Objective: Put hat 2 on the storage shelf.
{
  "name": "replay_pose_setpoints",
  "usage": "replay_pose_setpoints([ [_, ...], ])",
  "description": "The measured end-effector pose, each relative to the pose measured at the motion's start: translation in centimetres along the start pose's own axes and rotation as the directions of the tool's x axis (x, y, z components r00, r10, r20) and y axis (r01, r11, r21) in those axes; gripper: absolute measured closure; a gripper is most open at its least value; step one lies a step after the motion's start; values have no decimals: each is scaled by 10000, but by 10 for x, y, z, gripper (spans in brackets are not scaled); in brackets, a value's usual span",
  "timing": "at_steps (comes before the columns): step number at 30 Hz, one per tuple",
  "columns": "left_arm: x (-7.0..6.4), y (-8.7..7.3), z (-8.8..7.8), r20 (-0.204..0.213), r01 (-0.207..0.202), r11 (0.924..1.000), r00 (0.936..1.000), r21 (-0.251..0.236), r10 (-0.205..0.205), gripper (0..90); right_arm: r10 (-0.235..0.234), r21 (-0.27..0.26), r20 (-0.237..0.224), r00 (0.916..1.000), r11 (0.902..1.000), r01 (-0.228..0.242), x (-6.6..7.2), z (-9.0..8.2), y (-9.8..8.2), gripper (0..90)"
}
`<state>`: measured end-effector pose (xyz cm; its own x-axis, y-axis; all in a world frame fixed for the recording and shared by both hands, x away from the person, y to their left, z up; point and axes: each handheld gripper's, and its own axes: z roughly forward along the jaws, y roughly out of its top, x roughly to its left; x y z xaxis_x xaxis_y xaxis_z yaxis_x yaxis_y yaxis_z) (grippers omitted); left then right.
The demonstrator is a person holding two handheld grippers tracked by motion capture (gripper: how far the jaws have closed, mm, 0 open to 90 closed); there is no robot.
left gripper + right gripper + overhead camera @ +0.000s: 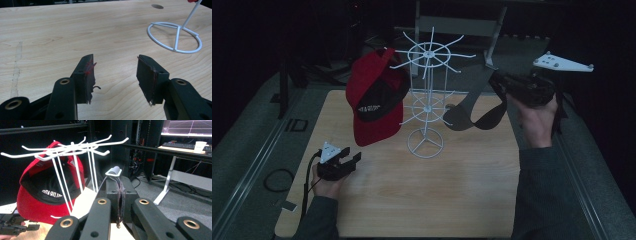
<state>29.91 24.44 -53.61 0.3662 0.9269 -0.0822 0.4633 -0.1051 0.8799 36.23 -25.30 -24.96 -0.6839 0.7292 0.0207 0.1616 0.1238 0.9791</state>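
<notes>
A white wire hook rack stands mid-table. A red cap with a black lining hangs from its left hooks; in the right gripper view the red cap hangs behind the rack's top arms. My right gripper is raised at the rack's right, shut on the back of a grey cap that dangles toward the lower hooks. In its own view the right gripper pinches dark fabric just below a white hook tip. My left gripper rests low on the table, open and holding nothing.
The rack's ring base sits on the wooden table, ahead and right of the left jaws. A round hole is in the tabletop farther back. A black cable loop lies off the table's left edge. Desks and monitors stand behind.
</notes>
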Motion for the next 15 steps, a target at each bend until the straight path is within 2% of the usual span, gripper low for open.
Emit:
replay_pose_setpoints([
  [15,0,0,1,59,46,10000,10000,21,-46,489,-330,-59,95,9994,9994,330,6,1,17,878],
])
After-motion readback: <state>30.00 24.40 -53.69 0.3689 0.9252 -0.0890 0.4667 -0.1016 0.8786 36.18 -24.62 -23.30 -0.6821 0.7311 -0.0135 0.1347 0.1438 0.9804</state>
